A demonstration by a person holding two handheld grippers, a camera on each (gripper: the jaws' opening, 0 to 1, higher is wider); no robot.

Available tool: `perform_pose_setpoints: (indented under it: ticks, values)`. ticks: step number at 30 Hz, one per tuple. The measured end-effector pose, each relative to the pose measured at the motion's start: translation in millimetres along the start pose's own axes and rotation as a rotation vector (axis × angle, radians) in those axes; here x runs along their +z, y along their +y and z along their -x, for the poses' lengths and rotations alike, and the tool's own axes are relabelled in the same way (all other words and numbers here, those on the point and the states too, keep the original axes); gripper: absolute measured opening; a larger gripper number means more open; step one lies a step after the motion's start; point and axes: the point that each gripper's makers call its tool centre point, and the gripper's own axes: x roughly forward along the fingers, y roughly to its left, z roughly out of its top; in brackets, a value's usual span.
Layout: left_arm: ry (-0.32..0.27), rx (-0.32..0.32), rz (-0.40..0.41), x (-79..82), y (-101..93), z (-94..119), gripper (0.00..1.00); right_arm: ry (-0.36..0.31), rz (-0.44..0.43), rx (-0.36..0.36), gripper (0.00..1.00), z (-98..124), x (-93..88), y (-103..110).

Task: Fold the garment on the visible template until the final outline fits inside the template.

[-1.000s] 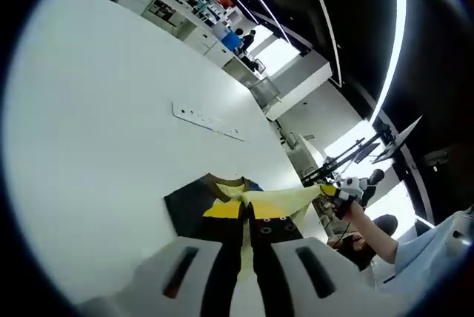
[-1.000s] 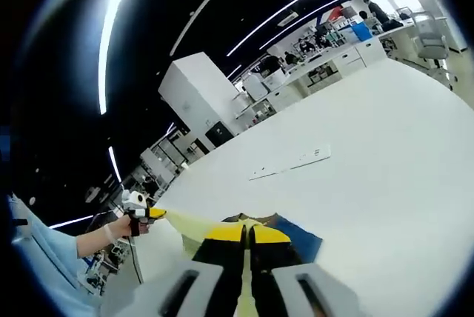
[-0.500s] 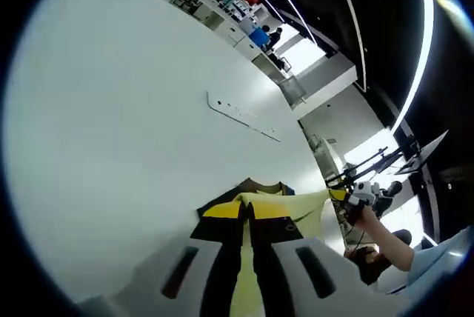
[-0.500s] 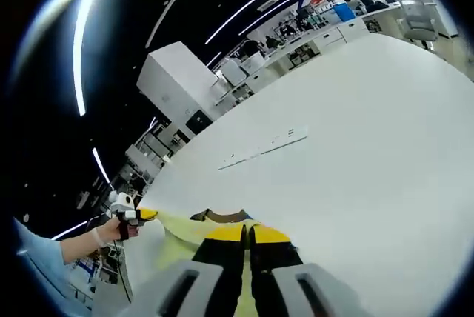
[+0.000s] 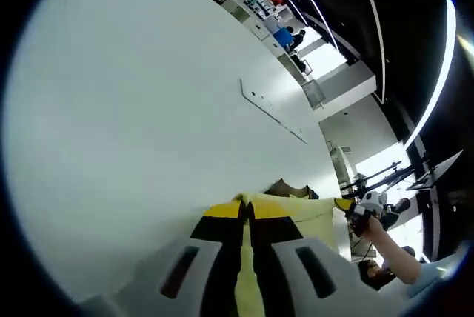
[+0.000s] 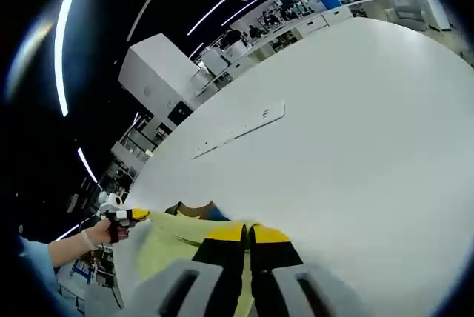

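The table (image 5: 133, 109) is a broad, smooth, matte white surface with a rounded edge, bare but for a long thin white strip (image 5: 272, 110) lying flat on it, well beyond the garment; small dark marks dot the strip, too small to read.

The garment (image 5: 296, 213) is soft, pale yellow cloth with a darker collar or neck opening (image 5: 285, 187) showing brown and a bit of blue at its far edge. It is held stretched in a taut band between the two grippers, just above the near part of the table, its upper edge pulled into a straight line.

The left gripper (image 5: 246, 217) has black jaws with yellow tips and pale grey bodies; the jaws are pressed together with yellow cloth pinched between them and running down between the fingers. The right gripper (image 6: 246, 234) looks the same, jaws closed on the cloth's other end.

From the left gripper view, the right gripper (image 5: 348, 206) appears far along the cloth, yellow-tipped, in a person's hand (image 5: 370, 222). From the right gripper view, the left gripper (image 6: 133, 215) likewise holds the far corner, with a hand (image 6: 100, 232) and light blue sleeve (image 6: 37, 258) behind it.

No lettering on the garment can be made out.
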Motion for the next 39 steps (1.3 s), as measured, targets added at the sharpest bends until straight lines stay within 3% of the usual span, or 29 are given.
perform_pose_setpoints:
  ticks: [9, 12, 15, 17, 19, 22, 31, 34, 39]
  values:
    - [-0.009, 0.010, -0.001, -3.1, 6.1, -3.0, 0.00, 0.017, 0.018, -0.008, 0.00, -3.9, -5.0, -3.2]
    - [-0.019, 0.000, -0.046, -0.8, 3.7, -1.4, 0.00, 0.019, 0.027, 0.000, 0.00, -3.6, -4.6, -0.8]
    - [-0.028, 0.025, -0.106, 1.2, 6.3, -1.4, 0.01, 0.029, 0.116, -0.009, 0.00, -2.4, -8.7, -0.9]
    - [-0.038, 0.049, -0.153, 3.7, 9.3, -0.1, 0.01, 0.041, 0.175, -0.002, 0.09, -2.3, -12.9, 3.1]
    - [-0.043, 0.042, -0.167, 4.6, 6.9, 1.1, 0.01, 0.054, 0.178, 0.000, 0.20, -2.6, -17.7, 5.9]
    - [-0.036, 0.020, -0.138, 3.7, 4.1, 2.6, 0.02, 0.079, 0.232, -0.006, 0.19, -2.3, -23.8, 5.7]
    - [-0.028, -0.049, 0.009, 1.1, -7.1, 3.9, 0.01, 0.069, 0.163, 0.020, 0.12, -6.9, -21.1, 6.2]
    - [-0.027, -0.056, 0.021, 2.0, -9.6, 2.0, 0.00, 0.068, 0.157, 0.012, 0.08, -9.8, -20.7, 4.3]
    - [-0.069, -0.076, 0.058, 13.5, -14.9, -2.1, 0.01, 0.025, 0.119, 0.029, 0.07, -14.3, -11.5, 7.4]
